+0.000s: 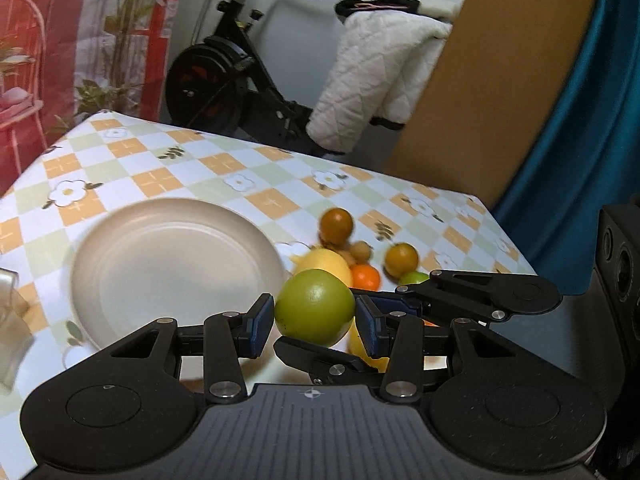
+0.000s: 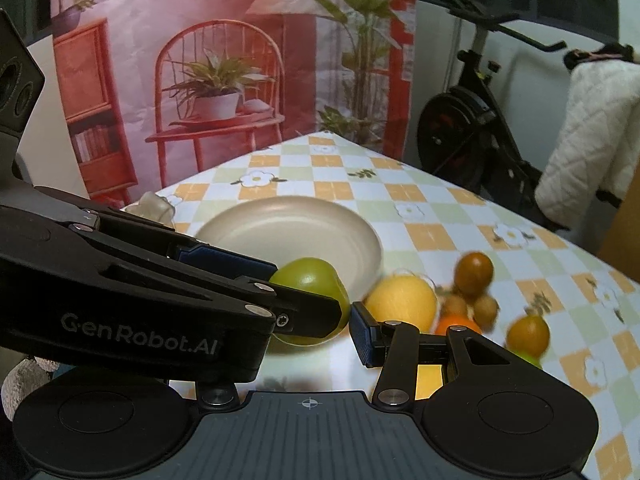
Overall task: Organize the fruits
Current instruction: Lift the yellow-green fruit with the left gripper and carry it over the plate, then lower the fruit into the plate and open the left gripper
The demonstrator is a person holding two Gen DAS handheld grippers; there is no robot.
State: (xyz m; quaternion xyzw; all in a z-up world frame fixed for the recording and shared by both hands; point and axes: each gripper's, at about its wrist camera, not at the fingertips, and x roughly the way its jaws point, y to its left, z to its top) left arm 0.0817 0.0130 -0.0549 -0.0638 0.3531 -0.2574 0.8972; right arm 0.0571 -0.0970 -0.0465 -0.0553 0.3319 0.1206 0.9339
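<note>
My left gripper is shut on a green apple, held above the table just right of the beige plate. The same apple shows in the right wrist view, behind the left gripper's arm. A pile of fruit lies right of the plate: a yellow lemon, a small orange, two brownish-orange round fruits, small tan longans and a lime. My right gripper is open and empty, low over the table near the lemon; its left finger is hidden.
The table wears a checkered orange, green and white flowered cloth. A crumpled clear thing lies left of the plate. An exercise bike and a white quilted jacket stand beyond the table's far edge.
</note>
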